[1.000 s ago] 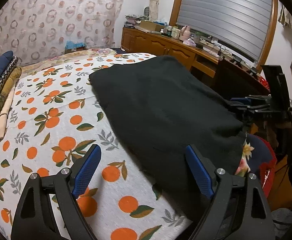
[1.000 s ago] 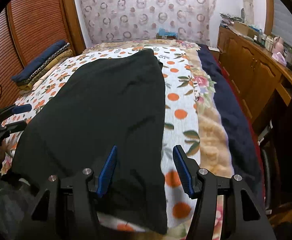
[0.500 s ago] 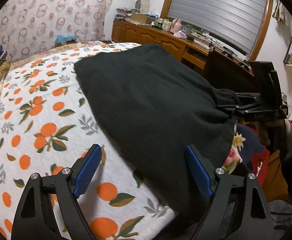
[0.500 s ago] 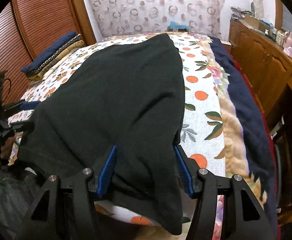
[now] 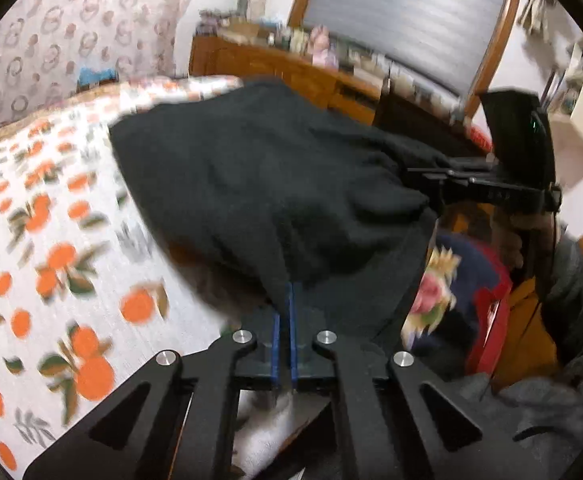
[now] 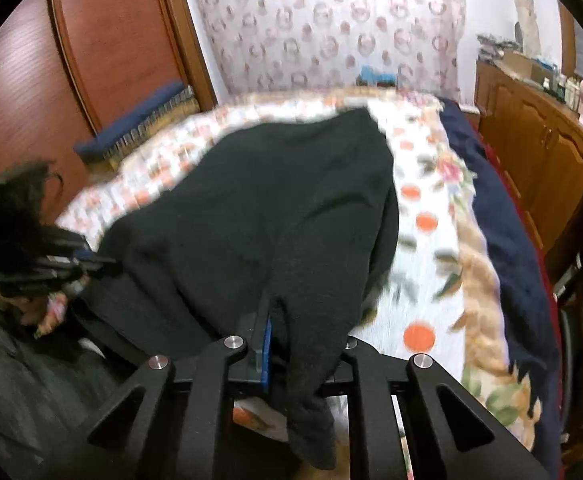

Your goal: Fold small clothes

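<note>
- Left gripper [image 5: 284, 308] has pinched the near edge of the black garment [image 5: 275, 184]; the right gripper [image 6: 277, 320] is closing on it too.
- Garment lies on the bed [image 6: 423, 264], near edge lifted; folding barely begun.

black garment [image 5: 275, 184], soft knit-looking fabric, spread over the orange-print bedsheet [image 5: 43, 240]. far part lies flat on the bed; near edge is lifted and bunched, with folds running toward the two near corners. near-left corner is pinched between blue pads [image 5: 291, 320], near-right corner [image 6: 303, 360] likewise pinched, a loose flap of it hanging down below. fabric sags between the two raised corners. both views are motion-blurred; the type of garment can't be told.
</note>
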`<state>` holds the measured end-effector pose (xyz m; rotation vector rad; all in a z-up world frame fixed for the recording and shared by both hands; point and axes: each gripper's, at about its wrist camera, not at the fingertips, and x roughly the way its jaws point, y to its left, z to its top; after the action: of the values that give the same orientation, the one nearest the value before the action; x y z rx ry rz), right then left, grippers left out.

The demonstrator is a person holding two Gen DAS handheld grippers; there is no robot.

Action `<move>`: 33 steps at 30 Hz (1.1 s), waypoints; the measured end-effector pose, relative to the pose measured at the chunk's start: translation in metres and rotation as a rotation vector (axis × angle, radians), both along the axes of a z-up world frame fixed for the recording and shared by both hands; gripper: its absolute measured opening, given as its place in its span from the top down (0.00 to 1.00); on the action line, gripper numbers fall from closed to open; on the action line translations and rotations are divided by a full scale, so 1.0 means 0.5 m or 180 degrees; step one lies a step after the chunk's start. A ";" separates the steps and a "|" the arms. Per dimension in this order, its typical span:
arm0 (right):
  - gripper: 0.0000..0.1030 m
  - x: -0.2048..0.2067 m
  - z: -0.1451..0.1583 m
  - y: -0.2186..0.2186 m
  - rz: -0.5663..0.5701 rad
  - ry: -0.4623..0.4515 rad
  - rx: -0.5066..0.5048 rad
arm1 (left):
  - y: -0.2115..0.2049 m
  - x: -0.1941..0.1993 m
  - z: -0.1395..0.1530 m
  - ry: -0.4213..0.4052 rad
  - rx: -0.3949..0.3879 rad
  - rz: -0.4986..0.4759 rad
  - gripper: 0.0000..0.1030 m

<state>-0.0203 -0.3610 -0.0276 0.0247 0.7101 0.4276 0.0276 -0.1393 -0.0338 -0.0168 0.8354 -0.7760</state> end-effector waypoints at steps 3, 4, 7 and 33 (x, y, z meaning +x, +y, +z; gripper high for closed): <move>0.87 0.020 0.063 -0.013 0.0050 -0.0220 0.0171 | 0.021 0.033 0.052 -0.0102 -0.0218 0.0116 0.96; 0.87 0.035 0.084 -0.014 0.0061 -0.0282 0.0208 | 0.027 0.056 0.072 -0.0138 -0.0271 0.0144 0.96; 0.87 0.110 0.139 -0.019 0.0043 -0.0376 0.0361 | 0.044 0.127 0.105 -0.0179 -0.0344 0.0295 0.96; 0.38 0.433 0.099 0.020 0.0178 -0.0052 -0.0168 | 0.098 0.274 0.017 0.0051 0.0281 0.0477 0.21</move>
<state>0.1963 -0.3508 0.0216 -0.0483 0.7069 0.4619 0.1647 -0.0902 -0.0252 -0.0071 0.8728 -0.5983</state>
